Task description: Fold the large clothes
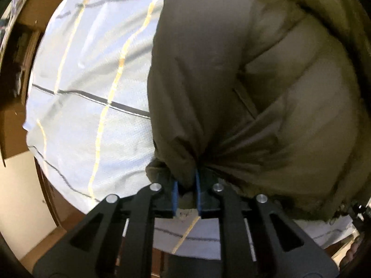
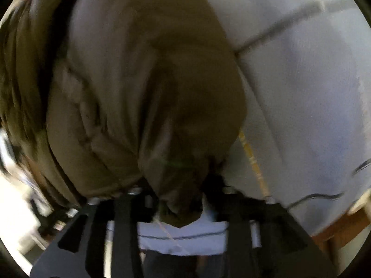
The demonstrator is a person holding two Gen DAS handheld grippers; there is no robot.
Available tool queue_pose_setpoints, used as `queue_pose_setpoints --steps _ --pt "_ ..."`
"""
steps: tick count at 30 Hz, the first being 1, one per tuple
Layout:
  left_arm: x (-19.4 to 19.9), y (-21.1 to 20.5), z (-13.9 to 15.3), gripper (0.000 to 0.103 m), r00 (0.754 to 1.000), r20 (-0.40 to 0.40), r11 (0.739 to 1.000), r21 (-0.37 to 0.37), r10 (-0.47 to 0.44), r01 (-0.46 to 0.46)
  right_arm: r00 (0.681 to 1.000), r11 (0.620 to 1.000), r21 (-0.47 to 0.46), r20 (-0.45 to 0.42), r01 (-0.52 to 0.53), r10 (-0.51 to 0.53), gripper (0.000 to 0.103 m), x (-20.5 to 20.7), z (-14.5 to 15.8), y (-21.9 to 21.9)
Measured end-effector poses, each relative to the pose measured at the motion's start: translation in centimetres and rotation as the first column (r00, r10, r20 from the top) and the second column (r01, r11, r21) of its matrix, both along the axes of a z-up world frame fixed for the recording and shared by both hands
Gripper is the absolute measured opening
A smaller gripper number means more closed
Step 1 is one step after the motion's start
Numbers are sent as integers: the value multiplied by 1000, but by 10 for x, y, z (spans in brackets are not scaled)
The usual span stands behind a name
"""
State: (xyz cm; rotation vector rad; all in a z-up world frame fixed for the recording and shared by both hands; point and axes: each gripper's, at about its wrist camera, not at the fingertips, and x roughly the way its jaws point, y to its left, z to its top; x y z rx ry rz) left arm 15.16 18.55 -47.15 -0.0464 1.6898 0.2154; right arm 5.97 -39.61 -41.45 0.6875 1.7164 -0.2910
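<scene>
An olive-brown padded jacket (image 1: 266, 92) lies on a bed with a pale blue sheet (image 1: 92, 81) lined in yellow and grey. My left gripper (image 1: 186, 187) is shut on a bunched edge of the jacket, pinched between its blue pads (image 1: 174, 197). The jacket fabric fans up and to the right from the grip. In the blurred right wrist view, my right gripper (image 2: 179, 197) is shut on another bunched part of the same jacket (image 2: 139, 81), which covers its fingertips.
The sheet (image 2: 301, 81) fills the right of the right wrist view, with a wooden bed edge (image 2: 343, 229) below it. Brown cardboard boxes (image 1: 14, 127) and pale floor (image 1: 20, 197) lie left of the bed in the left wrist view.
</scene>
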Motion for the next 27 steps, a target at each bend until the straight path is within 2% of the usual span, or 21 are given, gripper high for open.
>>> queue_pose_setpoints --steps 1,2,3,4,5,6,7,8,9,10,11,13,14,17,19,22,24,27 --pt "-2 -5 12 27 1000 17 1000 11 -5 5 999 997 -77 27 -23 25 93 1 19 -6" --pt "-5 -4 34 31 998 61 999 47 -20 18 997 988 -153 64 -29 40 97 2 42 -16" --pt "-5 -2 54 47 994 105 995 94 -42 32 996 982 -187 83 -15 32 97 2 55 -22" --pt "-4 -5 70 56 988 143 991 128 -61 43 994 977 -214 107 10 13 97 3 70 -30" --pt "1 -5 91 57 976 202 988 144 -86 57 987 976 -211 159 57 -23 96 7 86 -41" --pt "9 -4 105 54 966 243 991 113 -93 67 980 979 -187 195 83 -46 91 12 94 -45" --pt "21 -5 117 47 957 277 996 47 -85 74 970 984 -143 234 103 -68 87 24 101 -48" --pt "28 -14 122 44 950 304 997 -15 -72 81 961 990 -97 267 104 -74 77 41 106 -46" --pt "42 -24 128 40 941 333 992 -85 -56 90 952 994 -60 300 89 -67 68 57 110 -24" --pt "56 -39 130 37 934 355 985 -139 -45 101 943 997 -32 329 70 -56 64 76 111 2" --pt "67 -48 129 34 930 366 980 -167 -42 110 935 999 -7 350 51 -46 58 95 112 22" --pt "102 -98 131 30 917 397 959 -240 -43 149 909 999 53 416 4 -26 56 143 115 70" --pt "114 -128 128 30 912 406 955 -249 -47 160 890 997 70 456 -29 -6 56 169 117 91" --pt "152 -178 119 30 916 397 955 -251 -48 159 872 994 77 489 -74 27 56 214 109 126" --pt "173 -195 106 30 923 380 961 -228 -58 154 880 992 83 473 -99 49 56 247 96 146" --pt "210 -197 69 27 933 343 985 -88 -110 148 910 993 -3 401 -116 108 52 271 73 160" --pt "225 -187 52 27 944 317 987 -95 -96 132 932 995 -19 348 -101 101 47 287 45 152" --pt "242 -192 30 27 948 296 985 -83 -118 149 949 997 49 315 -52 34 46 303 7 143"
